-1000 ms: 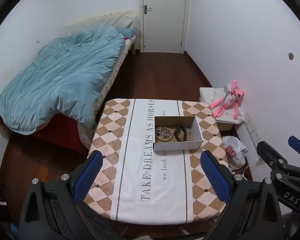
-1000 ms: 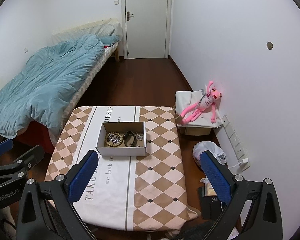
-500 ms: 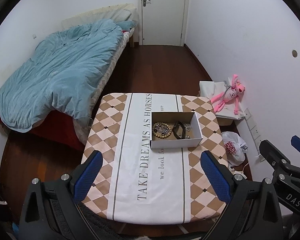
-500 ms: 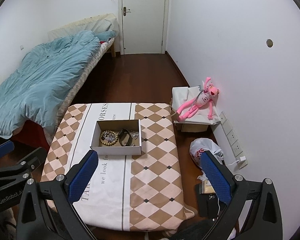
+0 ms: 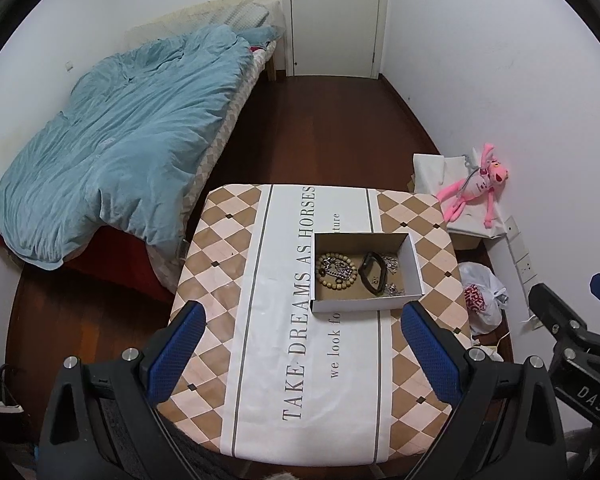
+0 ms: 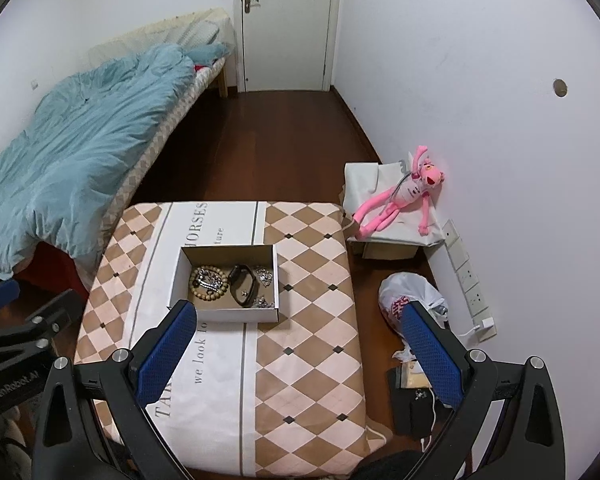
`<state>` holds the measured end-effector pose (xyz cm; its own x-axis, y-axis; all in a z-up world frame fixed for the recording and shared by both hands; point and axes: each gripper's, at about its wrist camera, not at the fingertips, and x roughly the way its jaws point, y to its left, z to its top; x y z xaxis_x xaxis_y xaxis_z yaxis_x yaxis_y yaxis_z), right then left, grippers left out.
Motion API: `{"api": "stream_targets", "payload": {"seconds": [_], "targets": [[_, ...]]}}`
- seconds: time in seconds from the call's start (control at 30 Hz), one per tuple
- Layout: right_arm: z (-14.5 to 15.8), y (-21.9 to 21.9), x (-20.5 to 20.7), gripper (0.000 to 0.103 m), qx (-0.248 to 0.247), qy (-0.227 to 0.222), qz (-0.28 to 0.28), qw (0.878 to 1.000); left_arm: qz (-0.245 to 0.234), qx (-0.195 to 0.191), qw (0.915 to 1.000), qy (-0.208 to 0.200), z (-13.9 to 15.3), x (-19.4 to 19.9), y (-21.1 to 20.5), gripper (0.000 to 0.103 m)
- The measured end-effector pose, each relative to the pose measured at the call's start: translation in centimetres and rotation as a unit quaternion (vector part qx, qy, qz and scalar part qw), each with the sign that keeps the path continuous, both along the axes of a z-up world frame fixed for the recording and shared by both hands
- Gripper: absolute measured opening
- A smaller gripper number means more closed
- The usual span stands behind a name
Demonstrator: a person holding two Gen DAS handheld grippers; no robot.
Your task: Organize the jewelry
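Observation:
A white cardboard box sits on the table with the checkered cloth. Inside it lie a wooden bead bracelet, a black band and silver chain pieces. My left gripper is open and empty, high above the table's near half. My right gripper is open and empty, above the table's right part, and shows at the right edge of the left wrist view.
A bed with a blue duvet stands left of the table. A pink plush toy lies on a low stand by the right wall. A plastic bag and dark items lie on the floor right of the table.
Both grippers have drawn back and risen; the table and box sit lower and look smaller in both views. The jaws stay open and the box contents are unmoved.

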<state>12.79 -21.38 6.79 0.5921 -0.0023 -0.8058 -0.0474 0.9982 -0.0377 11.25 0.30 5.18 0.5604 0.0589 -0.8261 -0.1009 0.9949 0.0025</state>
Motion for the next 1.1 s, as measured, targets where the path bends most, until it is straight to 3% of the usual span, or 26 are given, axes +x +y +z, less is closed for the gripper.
{"api": "stream_targets", "payload": {"seconds": [0.37, 1.1], "targets": [[-1.4, 0.0, 1.3, 0.103, -0.009, 0.018, -0.001, 1.0, -0.005, 0.002, 0.9997, 0.023, -1.5, 1.1, 0.0, 0.1], [-1.4, 0.5, 1.2, 0.103, -0.012, 0.024, 0.01, 1.0, 0.0, 0.001, 0.9997, 0.025, -1.9, 1.2, 0.4, 0.1]]}}
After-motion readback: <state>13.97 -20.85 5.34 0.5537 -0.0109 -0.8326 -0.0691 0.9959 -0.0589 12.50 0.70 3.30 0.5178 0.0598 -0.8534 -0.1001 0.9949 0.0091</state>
